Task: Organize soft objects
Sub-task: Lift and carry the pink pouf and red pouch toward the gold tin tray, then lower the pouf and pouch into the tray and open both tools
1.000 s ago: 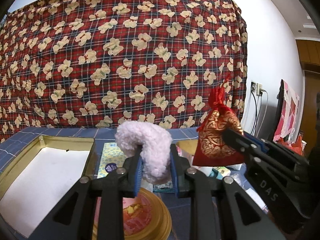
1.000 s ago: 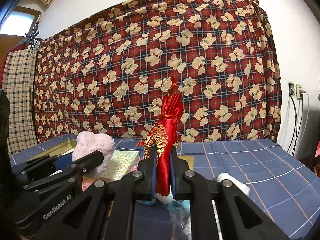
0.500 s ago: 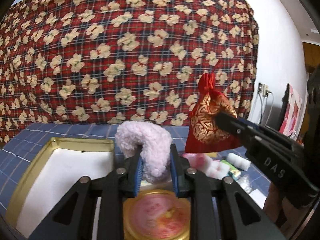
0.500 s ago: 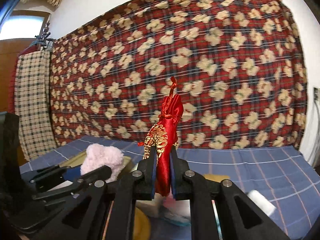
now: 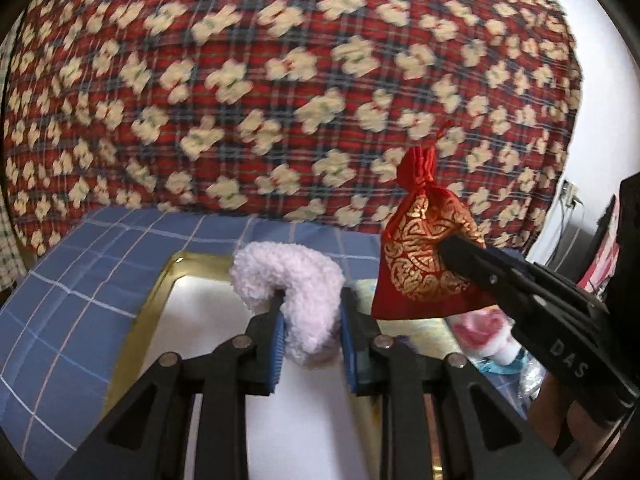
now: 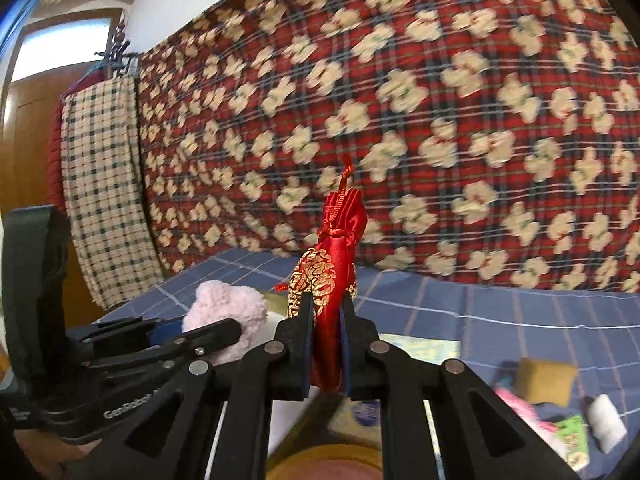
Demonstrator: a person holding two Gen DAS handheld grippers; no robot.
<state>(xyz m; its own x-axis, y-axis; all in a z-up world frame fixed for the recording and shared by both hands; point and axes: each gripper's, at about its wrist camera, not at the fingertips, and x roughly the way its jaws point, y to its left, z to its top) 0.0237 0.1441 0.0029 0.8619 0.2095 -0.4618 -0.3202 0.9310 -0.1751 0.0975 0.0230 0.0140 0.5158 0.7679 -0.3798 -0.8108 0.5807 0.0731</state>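
Observation:
My left gripper [image 5: 312, 312] is shut on a fluffy pale pink plush piece [image 5: 298, 292], held above the white floor of a gold-rimmed tin tray [image 5: 160, 296]. To its right, my right gripper [image 5: 444, 248] pinches a red satin pouch with gold pattern [image 5: 420, 264]. In the right wrist view that gripper [image 6: 326, 316] is shut on the red pouch [image 6: 336, 264], which stands upright between the pads. The left gripper [image 6: 234, 326] with the pink plush [image 6: 224, 316] shows at lower left.
A blue checked cloth [image 6: 520, 320] covers the table. At the right lie a tan sponge-like block [image 6: 544, 376], a white roll [image 6: 606, 424] and pink and green items [image 6: 560, 436]. A round gold lid [image 6: 328, 464] sits below. A patterned red blanket [image 5: 280, 80] hangs behind.
Both grippers have swung to the left with their loads. The tin tray now lies directly under the left gripper, and the round gold lid has slipped out of its view.

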